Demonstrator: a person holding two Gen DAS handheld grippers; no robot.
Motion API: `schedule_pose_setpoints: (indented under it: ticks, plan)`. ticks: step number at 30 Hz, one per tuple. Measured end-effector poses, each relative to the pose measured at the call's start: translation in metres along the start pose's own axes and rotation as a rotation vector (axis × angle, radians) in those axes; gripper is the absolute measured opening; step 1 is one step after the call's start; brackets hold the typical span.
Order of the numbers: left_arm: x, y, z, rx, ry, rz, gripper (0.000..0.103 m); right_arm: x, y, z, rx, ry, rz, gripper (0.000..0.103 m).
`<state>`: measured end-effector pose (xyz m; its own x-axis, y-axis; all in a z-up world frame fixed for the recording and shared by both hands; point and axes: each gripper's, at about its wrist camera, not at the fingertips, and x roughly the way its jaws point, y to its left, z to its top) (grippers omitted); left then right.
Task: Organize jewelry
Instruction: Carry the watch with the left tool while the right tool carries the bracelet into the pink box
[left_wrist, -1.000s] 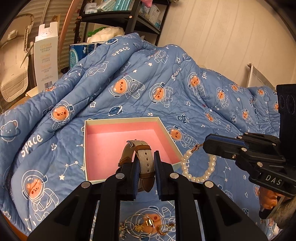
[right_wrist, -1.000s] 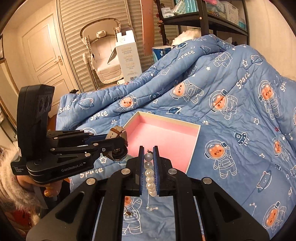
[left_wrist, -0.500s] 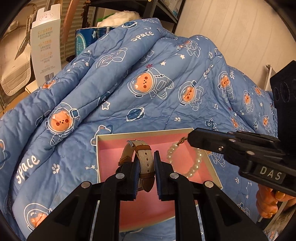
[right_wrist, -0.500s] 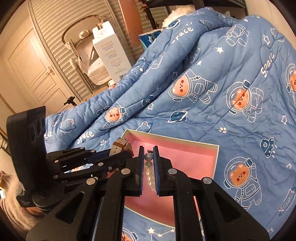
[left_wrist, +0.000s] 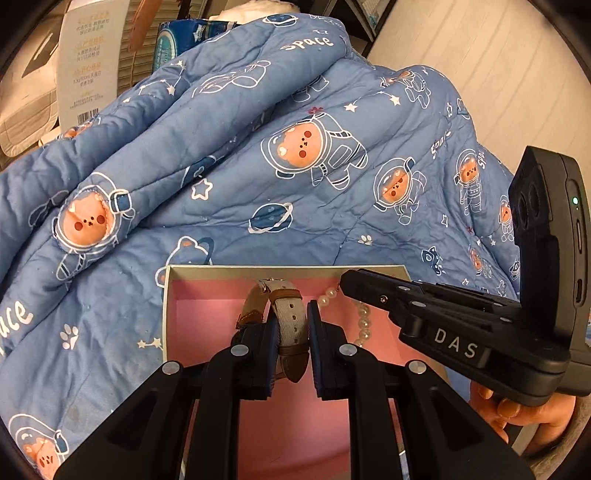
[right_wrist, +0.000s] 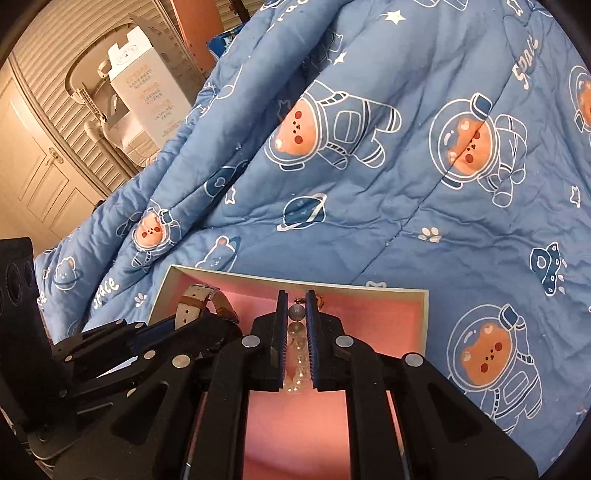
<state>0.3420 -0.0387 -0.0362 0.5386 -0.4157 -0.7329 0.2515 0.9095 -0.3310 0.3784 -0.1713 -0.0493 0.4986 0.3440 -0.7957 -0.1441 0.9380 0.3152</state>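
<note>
Left wrist view, left gripper (left_wrist: 290, 326) pinching watch (left_wrist: 286, 314), over pink box (left_wrist: 207, 295)

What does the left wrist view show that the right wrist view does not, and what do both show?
Only the left wrist view shows the person's hand under the right gripper, and the bracelet's hanging loop. Only the right wrist view shows the panelled door and the beads pinched between blue pads. Both show the pink box, the watch in the left gripper, the pearl bracelet and the blue quilt.
</note>
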Motion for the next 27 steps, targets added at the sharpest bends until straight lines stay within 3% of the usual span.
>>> schedule_pose_setpoints:
  ticks: [15,19,21,22,23,25,27]
  plan:
    - [0.011,-0.002,0.004,0.005,-0.022,0.019,0.016,0.01,-0.007,-0.007,-0.031,0.033,-0.034,0.01]
    - [0.009,0.0,-0.003,-0.01,-0.011,0.028,0.03,0.011,-0.002,-0.01,-0.072,0.031,-0.066,0.01]
    - [0.003,0.002,-0.006,-0.016,-0.028,0.032,0.043,0.011,-0.004,-0.01,-0.067,0.035,-0.063,0.01]
    - [-0.002,0.004,-0.007,-0.024,-0.043,0.038,0.055,0.01,-0.005,-0.011,-0.064,0.035,-0.06,0.012]
    - [-0.006,0.007,-0.008,-0.038,-0.055,0.036,0.066,0.009,-0.007,-0.011,-0.062,0.035,-0.059,0.015]
    - [-0.017,0.011,-0.007,-0.07,-0.081,0.001,0.069,0.006,-0.008,-0.011,-0.058,0.027,-0.051,0.036]
    - [-0.027,0.011,-0.005,-0.081,-0.099,-0.019,0.072,0.0,-0.006,-0.011,-0.058,0.001,-0.048,0.041]
